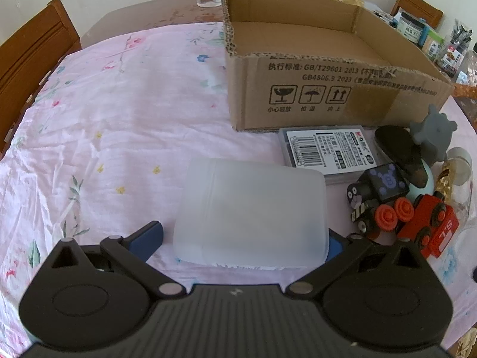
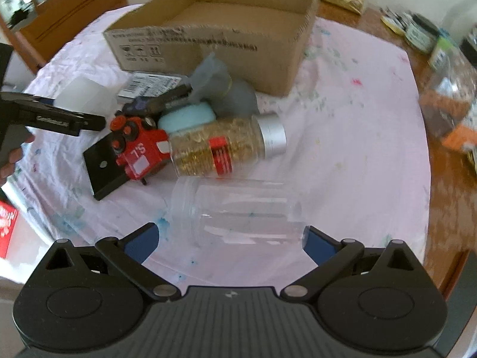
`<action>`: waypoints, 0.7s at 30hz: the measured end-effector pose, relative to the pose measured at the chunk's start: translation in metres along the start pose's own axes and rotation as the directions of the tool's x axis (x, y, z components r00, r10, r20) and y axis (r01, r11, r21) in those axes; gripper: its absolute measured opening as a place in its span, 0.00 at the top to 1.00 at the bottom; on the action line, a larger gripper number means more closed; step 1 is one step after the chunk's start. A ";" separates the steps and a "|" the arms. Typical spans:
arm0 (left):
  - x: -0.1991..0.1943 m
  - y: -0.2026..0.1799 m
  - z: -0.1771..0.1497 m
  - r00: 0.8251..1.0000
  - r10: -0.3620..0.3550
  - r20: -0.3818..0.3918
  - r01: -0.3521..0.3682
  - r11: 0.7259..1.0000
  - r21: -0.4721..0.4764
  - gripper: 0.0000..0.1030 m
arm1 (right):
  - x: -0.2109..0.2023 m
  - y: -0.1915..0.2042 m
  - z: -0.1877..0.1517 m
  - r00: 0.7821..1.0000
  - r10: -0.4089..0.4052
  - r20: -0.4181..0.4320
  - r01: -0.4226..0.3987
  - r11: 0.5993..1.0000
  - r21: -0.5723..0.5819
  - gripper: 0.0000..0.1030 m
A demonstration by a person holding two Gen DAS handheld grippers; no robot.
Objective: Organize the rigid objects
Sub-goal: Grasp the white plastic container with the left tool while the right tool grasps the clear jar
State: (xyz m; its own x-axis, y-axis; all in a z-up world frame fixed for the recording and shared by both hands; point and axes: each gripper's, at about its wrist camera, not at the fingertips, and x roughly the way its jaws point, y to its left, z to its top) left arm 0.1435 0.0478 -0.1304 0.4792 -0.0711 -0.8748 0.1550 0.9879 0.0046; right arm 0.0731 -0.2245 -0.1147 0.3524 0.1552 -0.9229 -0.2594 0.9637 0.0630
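Left gripper: jaws spread wide, straddling a frosted white plastic box lying on the pink floral cloth. One blue pad is clear of the box's near-left side; the other is hidden behind the box, contact not discernible. Box: directly ahead between the fingers, broad face up, long axis roughly across the jaw opening, rounded corners, translucent, contents not visible.

Right gripper: jaws likewise spread, nothing held. Clear plastic jar lies on its side just ahead, long axis across the fingers, apparently empty.

Cardboard box: open-topped, empty as far as visible, beyond the frosted box and slightly right; judged the destination.

Adjacent cluster: barcoded flat case, red toy locomotive, gold-filled jar with silver cap, grey knobbed toy, pale blue item.
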 end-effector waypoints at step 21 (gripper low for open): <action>0.005 -0.009 0.009 1.000 0.000 -0.010 0.000 1.000 0.008 0.01 | 0.018 0.008 -0.003 0.995 -0.090 0.045 0.089 0.996 0.023 0.00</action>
State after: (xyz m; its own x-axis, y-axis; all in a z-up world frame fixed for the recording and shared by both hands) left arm 0.1527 0.0374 -0.1308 0.4708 -0.0699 -0.8794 0.1617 0.9868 0.0081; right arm 0.0742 -0.2145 -0.1317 0.4148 0.0775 -0.9066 -0.2063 0.9784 -0.0107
